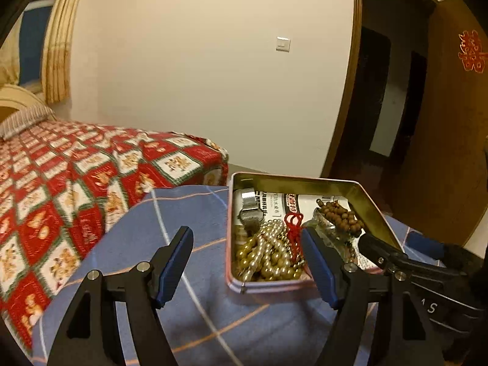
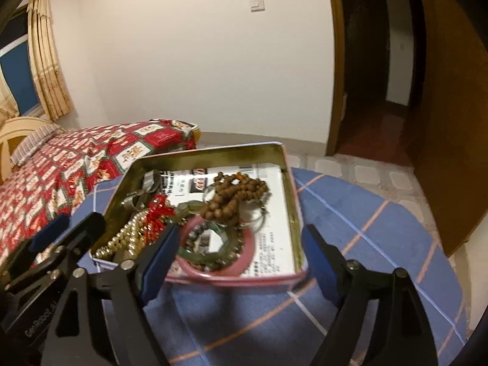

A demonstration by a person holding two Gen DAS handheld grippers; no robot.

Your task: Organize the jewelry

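Note:
An open pink metal tin point(image 1: 274, 288) point(image 2: 294, 210) lined with printed paper sits on a blue checked tablecloth. It holds a silver watch point(image 1: 250, 210), pearl strands point(image 1: 268, 253) point(image 2: 122, 241), a red knot charm point(image 1: 293, 231) point(image 2: 157, 213), brown wooden beads point(image 1: 338, 215) point(image 2: 236, 195), a pink bangle point(image 2: 213, 270) and a green beaded bracelet point(image 2: 210, 253). My left gripper point(image 1: 247, 238) is open and empty, just in front of the tin's left side. My right gripper point(image 2: 241, 238) is open and empty, straddling the tin's near edge. The right gripper also shows in the left wrist view point(image 1: 384, 253).
The round table with the blue cloth point(image 1: 189, 320) point(image 2: 366, 231) stands beside a bed with a red patterned cover point(image 1: 76, 177) point(image 2: 91, 158). An open wooden door point(image 2: 451, 122) and a dark doorway point(image 1: 387, 97) are at the right. Tiled floor point(image 2: 366, 170) lies beyond the table.

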